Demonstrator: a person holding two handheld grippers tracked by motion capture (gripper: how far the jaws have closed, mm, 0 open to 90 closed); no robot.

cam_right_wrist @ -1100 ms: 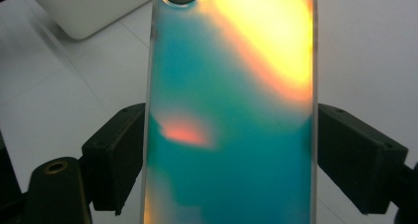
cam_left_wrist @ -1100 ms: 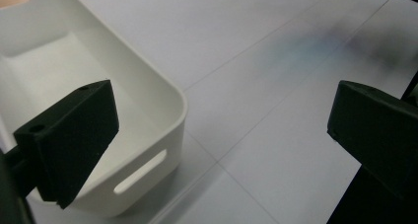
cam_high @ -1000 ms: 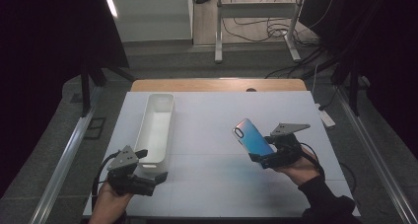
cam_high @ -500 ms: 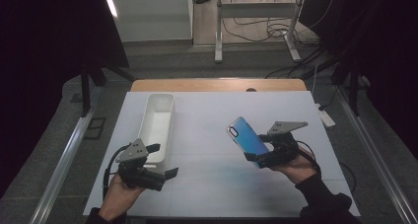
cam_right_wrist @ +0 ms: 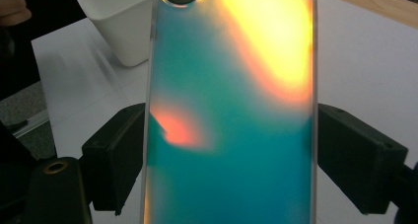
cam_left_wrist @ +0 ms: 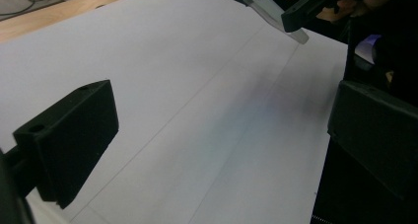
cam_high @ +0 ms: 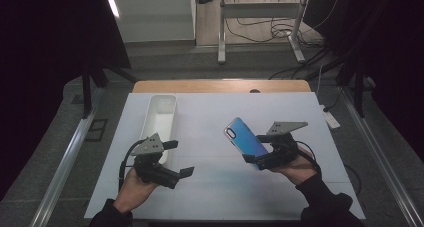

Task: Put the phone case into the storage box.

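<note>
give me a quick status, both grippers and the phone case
Right gripper jaws clamped on the iridescent phone case, held tilted above the table. Left gripper jaws open, nothing between them. White bin beyond the left gripper; nothing between the grippers.

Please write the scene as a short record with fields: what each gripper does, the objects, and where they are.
surface: white table
right gripper: shut on the phone case, jaws on its two long edges
phone case: iridescent blue-green, lifted off the table, camera hole at its far end
left gripper: open, nothing between the jaws, above the table near the tray's near end
white tray: long, on the table's left half, nothing visible inside
</note>
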